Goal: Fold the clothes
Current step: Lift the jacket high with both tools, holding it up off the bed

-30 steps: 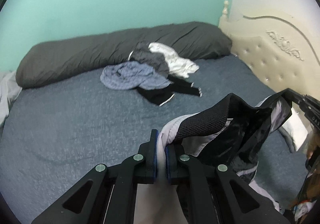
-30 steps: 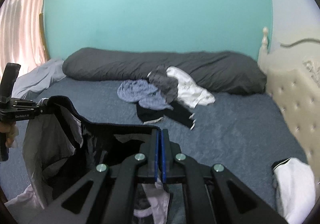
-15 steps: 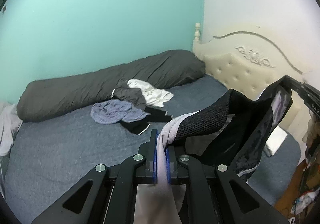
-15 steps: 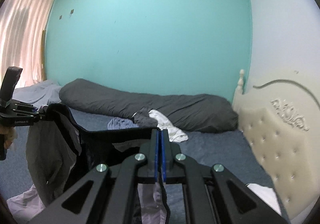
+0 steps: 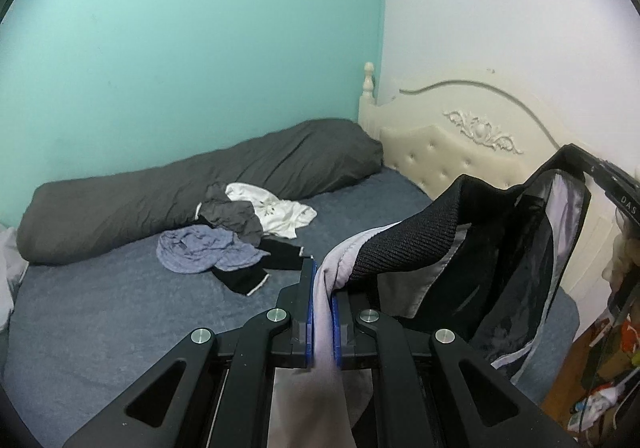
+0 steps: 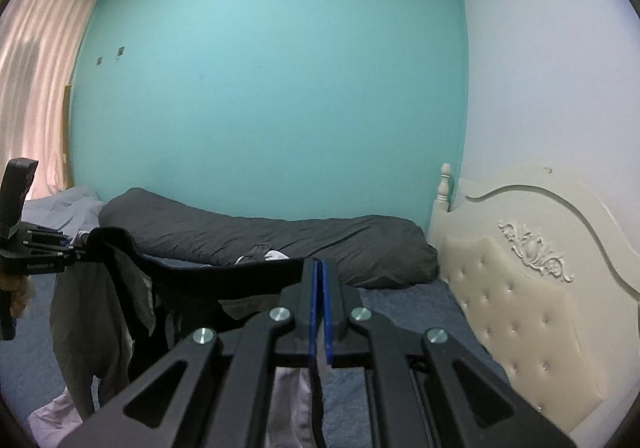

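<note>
A black and pale-lilac garment [image 5: 516, 248] with a ribbed black hem hangs stretched in the air between my two grippers, above the blue-grey bed [image 5: 100, 312]. My left gripper [image 5: 322, 280] is shut on one lilac and black edge of it. My right gripper [image 6: 319, 280] is shut on the other end of the black hem [image 6: 224, 272]. In the right wrist view the left gripper [image 6: 76, 248] shows at the far left holding the cloth. In the left wrist view the right gripper [image 5: 588, 164] shows at the far right.
A pile of loose clothes [image 5: 240, 232], blue, grey, white and black, lies mid-bed. A long dark grey bolster [image 5: 200, 188] lies against the turquoise wall. A cream tufted headboard [image 6: 520, 288] stands on the right. A curtain [image 6: 36, 88] hangs at the left.
Both grippers have lifted higher with the garment held between them; the views have tilted up, showing more wall and less bed. The grips have not changed.
</note>
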{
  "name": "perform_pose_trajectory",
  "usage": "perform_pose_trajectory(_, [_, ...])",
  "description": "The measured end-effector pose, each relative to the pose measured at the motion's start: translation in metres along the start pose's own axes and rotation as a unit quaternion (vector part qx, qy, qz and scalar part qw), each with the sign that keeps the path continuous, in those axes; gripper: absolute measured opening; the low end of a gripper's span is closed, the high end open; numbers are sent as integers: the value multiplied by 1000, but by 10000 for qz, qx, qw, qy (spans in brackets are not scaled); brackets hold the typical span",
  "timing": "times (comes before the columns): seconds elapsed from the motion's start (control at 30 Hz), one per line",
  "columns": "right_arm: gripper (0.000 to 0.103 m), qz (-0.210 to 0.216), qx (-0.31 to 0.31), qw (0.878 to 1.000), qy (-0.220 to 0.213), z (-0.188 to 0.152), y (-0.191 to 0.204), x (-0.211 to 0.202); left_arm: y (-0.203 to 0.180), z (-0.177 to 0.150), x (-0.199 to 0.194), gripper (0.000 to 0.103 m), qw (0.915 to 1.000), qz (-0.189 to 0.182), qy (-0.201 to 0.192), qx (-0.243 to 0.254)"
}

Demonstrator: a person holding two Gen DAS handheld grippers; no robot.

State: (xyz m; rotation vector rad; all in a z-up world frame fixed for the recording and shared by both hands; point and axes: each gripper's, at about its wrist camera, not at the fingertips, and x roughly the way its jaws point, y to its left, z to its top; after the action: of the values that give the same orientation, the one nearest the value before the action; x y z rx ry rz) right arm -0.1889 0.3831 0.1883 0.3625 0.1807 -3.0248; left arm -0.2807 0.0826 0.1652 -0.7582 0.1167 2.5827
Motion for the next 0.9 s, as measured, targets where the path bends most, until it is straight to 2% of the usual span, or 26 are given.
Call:
perform_pose_trajectory(0.13, [2,-7,3,9997,237,-10,-1,26,9,-16,38,7,9996,31,256,-110])
perform_pose_trajectory(0.4, [2,316,88,9946,985,-76,28,126,62,-69,132,7,9951,203,872,-410])
perform_pose_trajectory(0.63, [2,515,8,9879,1465,-132,65,215,118,-106,218,6,9879,308,1304,-783])
perform_pose_trajectory(0.9, [2,667,7,9803,1861,-168,91,305,178,-135,295,7,9779,427,1756,-1047])
